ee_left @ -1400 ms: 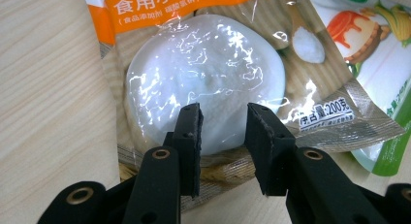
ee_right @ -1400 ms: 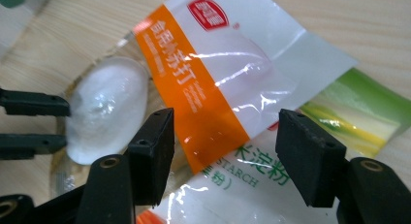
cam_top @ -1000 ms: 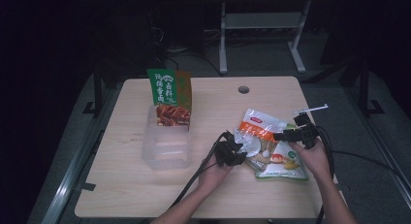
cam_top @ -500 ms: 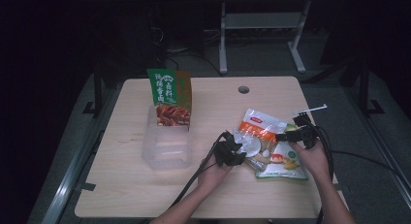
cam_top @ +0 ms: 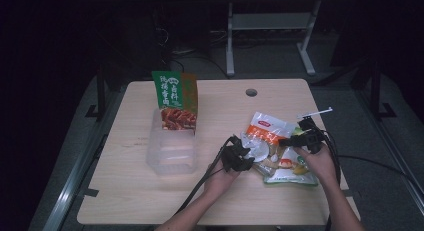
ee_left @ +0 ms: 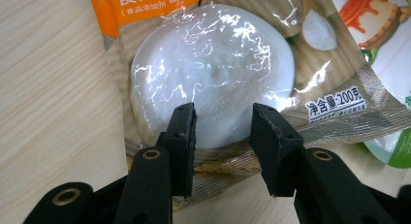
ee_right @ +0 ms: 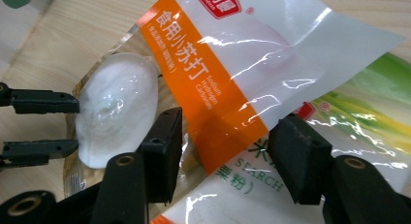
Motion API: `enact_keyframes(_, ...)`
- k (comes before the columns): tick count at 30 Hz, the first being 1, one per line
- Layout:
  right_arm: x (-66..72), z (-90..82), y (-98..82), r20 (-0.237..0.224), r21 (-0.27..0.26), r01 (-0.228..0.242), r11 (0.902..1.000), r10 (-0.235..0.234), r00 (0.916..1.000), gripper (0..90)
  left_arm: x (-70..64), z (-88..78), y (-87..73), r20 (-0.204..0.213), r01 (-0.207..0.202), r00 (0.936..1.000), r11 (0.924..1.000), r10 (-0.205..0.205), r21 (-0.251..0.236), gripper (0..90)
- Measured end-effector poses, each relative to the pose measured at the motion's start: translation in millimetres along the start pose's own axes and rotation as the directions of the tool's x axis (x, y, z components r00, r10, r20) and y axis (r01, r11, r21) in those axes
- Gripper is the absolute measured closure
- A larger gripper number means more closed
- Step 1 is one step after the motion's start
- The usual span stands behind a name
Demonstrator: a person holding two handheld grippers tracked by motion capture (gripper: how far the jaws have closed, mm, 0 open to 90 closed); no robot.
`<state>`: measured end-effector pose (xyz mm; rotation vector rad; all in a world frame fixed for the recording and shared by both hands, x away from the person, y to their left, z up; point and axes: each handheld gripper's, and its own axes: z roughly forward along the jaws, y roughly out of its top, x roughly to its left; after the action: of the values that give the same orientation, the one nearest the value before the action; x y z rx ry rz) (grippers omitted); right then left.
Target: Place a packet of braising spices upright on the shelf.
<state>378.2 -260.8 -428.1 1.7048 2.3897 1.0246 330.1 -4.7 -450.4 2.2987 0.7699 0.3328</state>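
Two grippers work at one soda pouch (cam_top: 264, 136), which lies flat on the tabletop (cam_top: 125, 191) at the right of centre, its far edge overlapping a green-and-white starch pouch (cam_top: 292, 168).

Soda pouch: clear glossy film with an orange band of print and a white mound of powder (ee_left: 213, 73) bunched toward its near-left end. The film there is taut over the mound and wrinkled at the seam.

Left gripper (ee_left: 223, 132): jaws spread, one on each side of the mound's near edge, close above the film. Whether the pads touch the film cannot be told.

Right gripper (ee_right: 223, 146): jaws spread wide, straddling the orange band where it crosses onto the starch pouch (ee_right: 358, 112). It holds nothing.

Likely faults from this position:
- Closing the left jaws on the mound may squeeze powder sideways and let the slick film slip out.
- A hard pinch on taut film could strain or split the seam.
- Closing the right jaws across the overlap may catch both pouches, so the starch pouch lifts too.
- Pulling with both grippers in opposed directions could stretch or tear the film.

Surroundings: a clear bin (cam_top: 172, 146) sits left of centre, well apart, with a green-and-brown box (cam_top: 176, 102) standing at its far end.
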Motion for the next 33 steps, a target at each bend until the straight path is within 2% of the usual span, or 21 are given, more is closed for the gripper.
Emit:
enact_keyframes(7,7.8,5.8,2.5,-0.038,0.010,0.036,0.9993,-0.035,0.9986,55.7,-1.9,0.8,0.0,-0.010,-0.005,0.9999,1.0000,0.005,-0.002,62.0)
enact_keyframes(12,11.2,10.3,3.6,-0.077,0.020,0.031,0.9993,-0.029,0.9966,59.3,-2.3,0.8,0.2,-0.015,-0.014,0.9998,0.9999,0.014,0.002,62.3)
enact_keyframes(15,12.9,14.6,4.4,-0.128,0.043,0.014,0.9990,-0.008,0.9917,61.5,-3.2,1.0,0.7,-0.018,-0.016,0.9997,0.9999,0.016,0.005,62.7)
enact_keyframes(19,16.0,21.0,6.5,-0.146,0.055,0.008,0.9985,0.000,0.9893,65.7,-3.2,1.1,0.8,-0.021,-0.022,0.9995,0.9997,0.022,0.008,62.8)
enact_keyframes(21,18.1,24.9,7.1,-0.149,0.066,0.010,0.9978,0.000,0.9889,70.1,-2.9,1.1,1.0,-0.025,-0.033,0.9991,0.9994,0.033,0.010,62.8)
enact_keyframes(25,23.3,29.6,8.7,-0.127,0.076,0.022,0.9969,-0.012,0.9919,76.3,-2.5,0.9,0.9,-0.023,-0.032,0.9992,0.9994,0.033,0.010,62.7)
enact_keyframes(28,23.2,29.3,8.6,-0.133,0.077,0.025,0.9967,-0.014,0.9910,85.8,-2.5,1.0,1.0,-0.018,-0.029,0.9994,0.9995,0.029,0.009,61.7)
enact_keyframes(33,30.2,27.6,9.6,-0.108,0.067,0.061,0.9959,-0.054,0.9927,89.4,-1.8,0.6,0.9,0.003,-0.013,0.9999,0.9999,0.013,0.009,58.5)
